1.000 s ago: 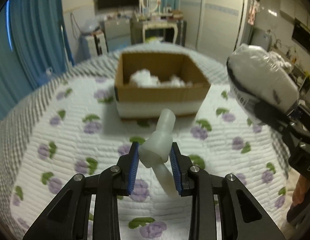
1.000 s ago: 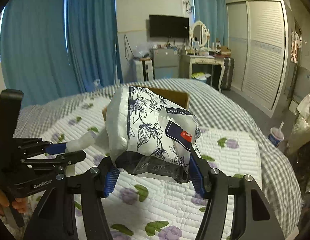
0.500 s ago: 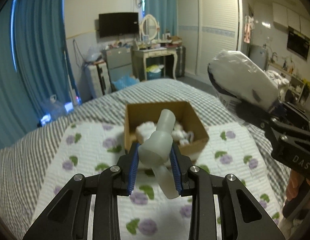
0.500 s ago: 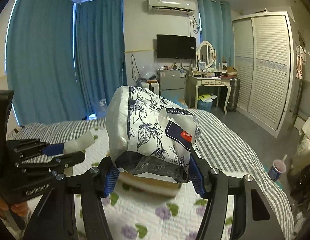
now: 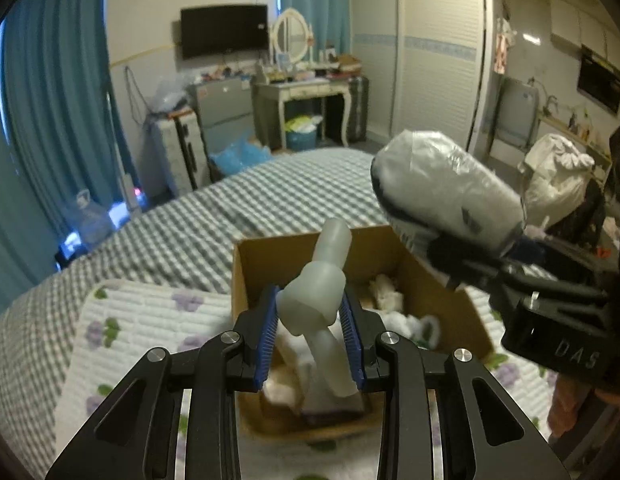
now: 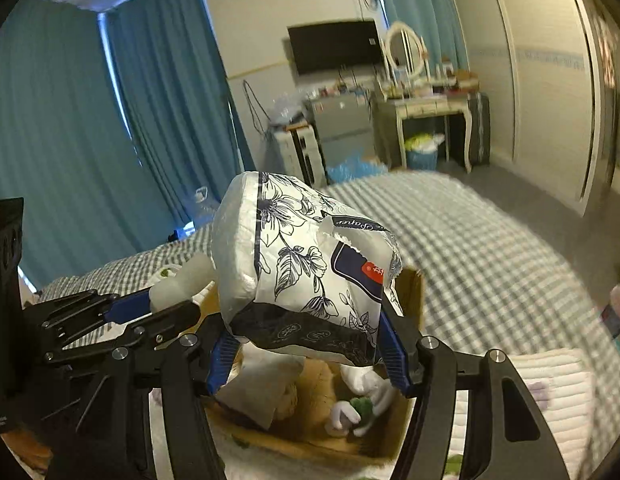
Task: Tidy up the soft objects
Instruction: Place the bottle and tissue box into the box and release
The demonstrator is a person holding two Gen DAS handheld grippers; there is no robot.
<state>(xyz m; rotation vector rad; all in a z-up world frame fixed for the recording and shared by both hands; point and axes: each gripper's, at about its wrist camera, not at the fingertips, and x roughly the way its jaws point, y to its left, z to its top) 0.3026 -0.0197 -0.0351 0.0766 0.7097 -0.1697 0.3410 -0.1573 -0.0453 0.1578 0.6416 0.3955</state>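
Note:
My left gripper (image 5: 312, 338) is shut on a white soft bone-shaped piece (image 5: 314, 302) and holds it above the open cardboard box (image 5: 249, 256). My right gripper (image 6: 310, 350) is shut on a white tissue pack with a dark floral print (image 6: 297, 268), also above the box (image 6: 412, 300). The pack shows at the right in the left wrist view (image 5: 446, 188). The left gripper (image 6: 157, 308) shows at the left in the right wrist view. White soft items (image 5: 394, 312) lie inside the box, with a plush toy (image 6: 358, 400) among them.
The box stands on a bed with a white quilt with purple flowers (image 5: 121, 320) over a grey checked cover (image 5: 181, 232). Beyond are blue curtains (image 6: 69, 140), a dressing table (image 5: 305, 92), a wall TV (image 5: 223, 30) and a wardrobe (image 5: 422, 52).
Both grippers have moved forward with their loads. They went from over the quilt in front of the box to right above the box's opening. Both grips are unchanged.

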